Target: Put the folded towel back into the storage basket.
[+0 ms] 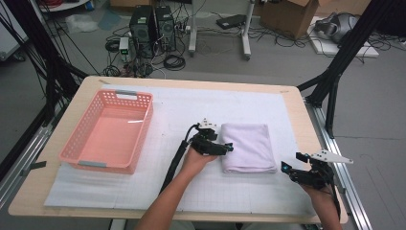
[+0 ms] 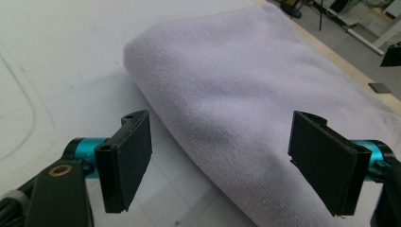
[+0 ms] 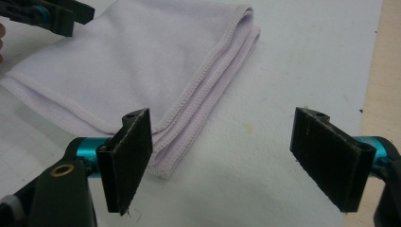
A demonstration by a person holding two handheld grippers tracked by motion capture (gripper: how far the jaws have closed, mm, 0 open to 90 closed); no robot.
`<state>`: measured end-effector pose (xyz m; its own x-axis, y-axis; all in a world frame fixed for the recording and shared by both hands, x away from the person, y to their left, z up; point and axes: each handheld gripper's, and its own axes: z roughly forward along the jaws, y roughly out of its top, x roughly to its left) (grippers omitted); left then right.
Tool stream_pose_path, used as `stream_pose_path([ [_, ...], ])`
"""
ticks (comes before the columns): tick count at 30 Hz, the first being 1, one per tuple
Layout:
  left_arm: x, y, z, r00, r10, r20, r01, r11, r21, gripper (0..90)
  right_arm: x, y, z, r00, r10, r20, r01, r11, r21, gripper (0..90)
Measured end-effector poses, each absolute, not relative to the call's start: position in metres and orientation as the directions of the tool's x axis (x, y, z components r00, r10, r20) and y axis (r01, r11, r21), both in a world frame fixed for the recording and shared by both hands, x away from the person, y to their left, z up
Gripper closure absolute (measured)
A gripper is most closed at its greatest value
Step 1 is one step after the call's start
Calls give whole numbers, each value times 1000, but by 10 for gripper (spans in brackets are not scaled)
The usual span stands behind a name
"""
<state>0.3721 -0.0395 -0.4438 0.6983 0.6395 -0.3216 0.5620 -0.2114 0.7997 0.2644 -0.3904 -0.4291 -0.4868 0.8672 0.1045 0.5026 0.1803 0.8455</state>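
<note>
The folded lilac towel [image 1: 247, 146] lies flat on the white mat [image 1: 167, 187]. Left gripper [image 1: 229, 147] sits right at its near-left edge, jaws spread wide and holding nothing, fold straight ahead. Right gripper [image 1: 286, 167] hangs just off the towel's stitched corner, also wide open and empty. The pink basket [image 1: 104, 165] is well off beyond the left gripper, nothing in between.

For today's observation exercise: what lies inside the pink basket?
Nothing lies on the visible floor of the pink basket; a light glare marks its bottom. Its near wall hides a thin strip of floor.
</note>
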Motion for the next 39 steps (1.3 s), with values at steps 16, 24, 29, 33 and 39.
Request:
stream_pose_path([
  [16,378,-46,-454,672,620,-404,643,-217,735,521,265,-390,-430,-493,864,103,504,187,843,209],
  [24,377,-46,-454,675,603,-425,641,-195,742,681,267,-390,-430,-494,863,105,505,186,843,209],
  [29,374,-43,-451,721,584,-373,582,-220,782,706,267,-390,-431,-494,863,105,504,186,843,209],
  [33,369,-37,-448,740,573,-353,552,-216,805,712,265,-392,-430,-488,866,105,506,183,843,209],
  [39,363,-23,-443,763,564,-314,505,-218,835,719,264,-391,-430,-487,867,104,507,184,842,209],
])
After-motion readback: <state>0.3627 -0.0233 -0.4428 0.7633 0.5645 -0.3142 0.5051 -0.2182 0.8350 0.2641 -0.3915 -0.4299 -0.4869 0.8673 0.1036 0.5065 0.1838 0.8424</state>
